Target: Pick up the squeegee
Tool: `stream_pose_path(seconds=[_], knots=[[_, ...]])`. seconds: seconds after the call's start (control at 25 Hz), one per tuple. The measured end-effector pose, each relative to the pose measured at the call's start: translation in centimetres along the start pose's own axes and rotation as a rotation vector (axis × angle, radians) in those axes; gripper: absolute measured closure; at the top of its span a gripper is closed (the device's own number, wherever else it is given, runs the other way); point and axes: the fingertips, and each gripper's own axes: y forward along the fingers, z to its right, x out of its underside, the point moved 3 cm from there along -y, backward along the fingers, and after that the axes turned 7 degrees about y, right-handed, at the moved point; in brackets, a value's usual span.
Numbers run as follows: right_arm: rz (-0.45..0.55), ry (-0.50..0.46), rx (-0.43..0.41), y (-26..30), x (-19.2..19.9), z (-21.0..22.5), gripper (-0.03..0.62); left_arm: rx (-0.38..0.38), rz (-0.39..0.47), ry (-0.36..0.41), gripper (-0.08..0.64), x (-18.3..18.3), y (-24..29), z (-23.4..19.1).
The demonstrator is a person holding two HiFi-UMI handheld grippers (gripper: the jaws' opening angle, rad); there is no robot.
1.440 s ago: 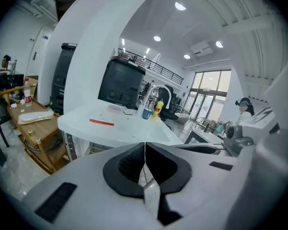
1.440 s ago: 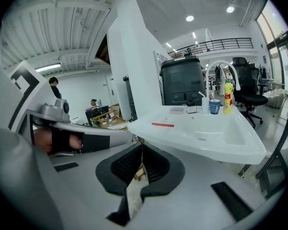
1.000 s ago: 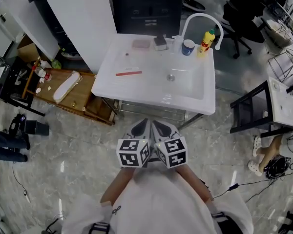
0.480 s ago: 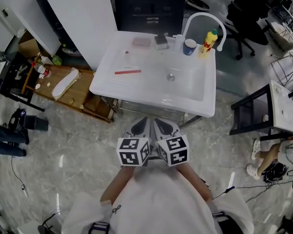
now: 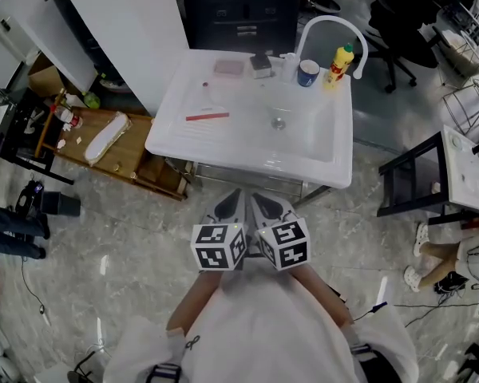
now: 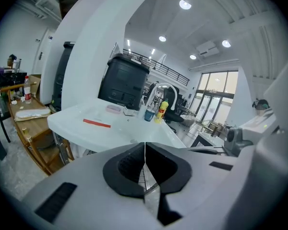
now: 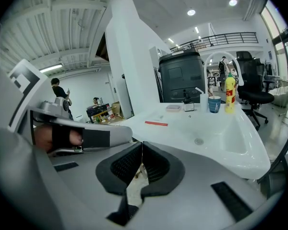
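The squeegee (image 5: pixel 207 116) is a thin red strip lying flat on the left drainboard of the white sink (image 5: pixel 176 134). It also shows as a red bar, the squeegee (image 6: pixel 97 122) in the left gripper view and the squeegee (image 7: pixel 156 123) in the right gripper view. My left gripper (image 5: pixel 230 204) and right gripper (image 5: pixel 265 206) hang side by side in front of the sink's near edge, well short of the squeegee. Both are shut, jaw tips touching, with nothing between them.
A tall white faucet (image 5: pixel 329 30), a blue cup (image 5: pixel 307 73), a yellow bottle (image 5: pixel 340 62), a pink soap dish (image 5: pixel 228 68) and a small dark block (image 5: pixel 261 65) line the sink's back rim. A wooden bench (image 5: pixel 112 154) stands left, a dark stand with a white top (image 5: pixel 455 174) right.
The head view has shifted slightly, so the sink sits a little higher in the picture. Both grippers stay where they were, still shut.
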Motion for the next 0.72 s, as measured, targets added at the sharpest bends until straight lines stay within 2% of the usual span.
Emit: stream_pose_path(seconds=[0.72], knots=[[0.002,-0.011,0.018,0.34,-0.34,0.15,0.565,-0.001,0.023,-0.008,0.532,-0.51,0.23,-0.59]])
